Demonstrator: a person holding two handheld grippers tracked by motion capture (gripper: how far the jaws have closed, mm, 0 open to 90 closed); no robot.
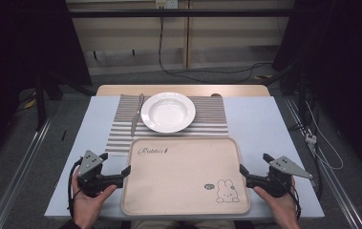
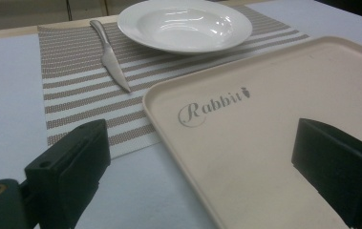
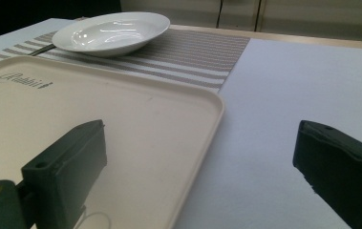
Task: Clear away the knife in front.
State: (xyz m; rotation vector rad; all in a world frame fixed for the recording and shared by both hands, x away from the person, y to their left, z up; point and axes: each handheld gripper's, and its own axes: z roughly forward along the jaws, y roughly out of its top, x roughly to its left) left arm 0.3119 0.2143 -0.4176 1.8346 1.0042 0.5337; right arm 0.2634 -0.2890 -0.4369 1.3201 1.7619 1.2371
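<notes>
A person is holding the left gripper (image 1: 121, 160) and the right gripper (image 1: 254, 163) at either side of a beige rabbit-print tray (image 1: 186, 176), which is lying flat on the near part of the pale blue table (image 1: 264, 124). Both grippers are standing with jaws wide apart, clamping nothing. In the left gripper view the tray's left rim is running between the two jaws, one jaw over the tray and the other over the table; in the right gripper view the right rim is sitting between the jaws in the same way. Whether any jaw is touching the rim is hard to tell.

Beyond the tray, a white soup plate (image 1: 168, 111) is resting on a striped placemat (image 1: 212, 119), with a table knife (image 1: 135, 118) lying just beside the plate's left edge. The tray's far edge is overlapping the mat's near border.

If the aim is lifting the tray, the risk is probably an uneven grip: the rim is shallow and smooth, so one jaw pair closing off-centre could be letting it slip or tilt. Pushing it forward could be dragging the mat and nudging the plate and knife.
</notes>
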